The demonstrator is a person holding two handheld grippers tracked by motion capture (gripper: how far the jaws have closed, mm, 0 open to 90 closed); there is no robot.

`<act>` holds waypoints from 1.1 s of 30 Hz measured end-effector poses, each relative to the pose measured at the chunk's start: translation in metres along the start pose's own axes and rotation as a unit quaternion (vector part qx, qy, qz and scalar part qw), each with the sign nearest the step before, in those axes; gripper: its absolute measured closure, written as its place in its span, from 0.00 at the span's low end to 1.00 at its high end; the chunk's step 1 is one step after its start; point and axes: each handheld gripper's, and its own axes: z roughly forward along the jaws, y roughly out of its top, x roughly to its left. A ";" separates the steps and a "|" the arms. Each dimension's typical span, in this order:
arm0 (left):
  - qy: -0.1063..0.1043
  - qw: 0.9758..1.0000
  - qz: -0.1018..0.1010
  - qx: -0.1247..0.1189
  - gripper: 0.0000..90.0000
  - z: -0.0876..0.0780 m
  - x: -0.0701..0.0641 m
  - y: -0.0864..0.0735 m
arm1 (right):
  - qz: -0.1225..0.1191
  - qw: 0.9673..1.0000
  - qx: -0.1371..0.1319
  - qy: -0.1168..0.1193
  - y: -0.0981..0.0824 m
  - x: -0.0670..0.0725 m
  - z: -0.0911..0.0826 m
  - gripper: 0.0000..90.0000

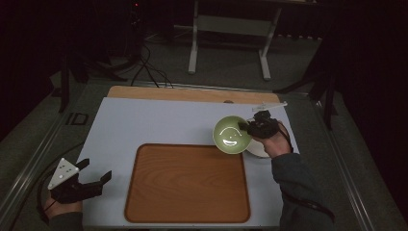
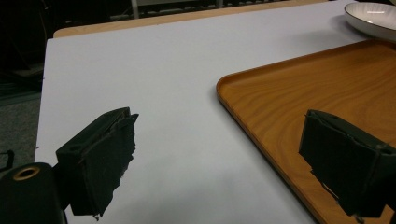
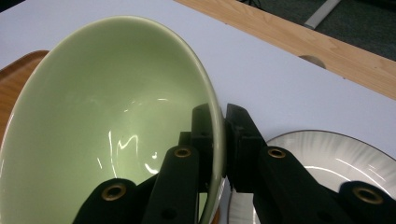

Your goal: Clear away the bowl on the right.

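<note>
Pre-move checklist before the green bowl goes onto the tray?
1. Right gripper clamped on the green bowl rim, one jaw inside, one outside: ok.
2. Bowl lifted off the white plate: ok.
3. Bowl level: not ok, tilted.
4. Wooden tray free for placing: ok.
5. Left gripper open, beside the tray's left edge, out of the path: ok.
6. Bowl contents: ok, empty.

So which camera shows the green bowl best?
The right gripper view: the bowl is close, its rim pinched by the right gripper. The high view shows it small, above the tray's corner.
</note>
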 end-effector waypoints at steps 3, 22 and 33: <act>0.000 1.000 0.000 0.000 0.12 0.000 0.000 0.000 | -0.003 1.000 0.000 0.007 0.000 0.005 0.002 0.92; 0.003 1.000 0.000 -0.001 0.12 -0.001 0.001 0.000 | -0.046 0.998 0.005 0.037 0.006 0.039 0.010 0.92; 0.008 1.000 0.002 -0.003 0.12 -0.002 0.001 0.000 | -0.060 0.997 0.009 0.054 0.007 0.055 0.014 0.92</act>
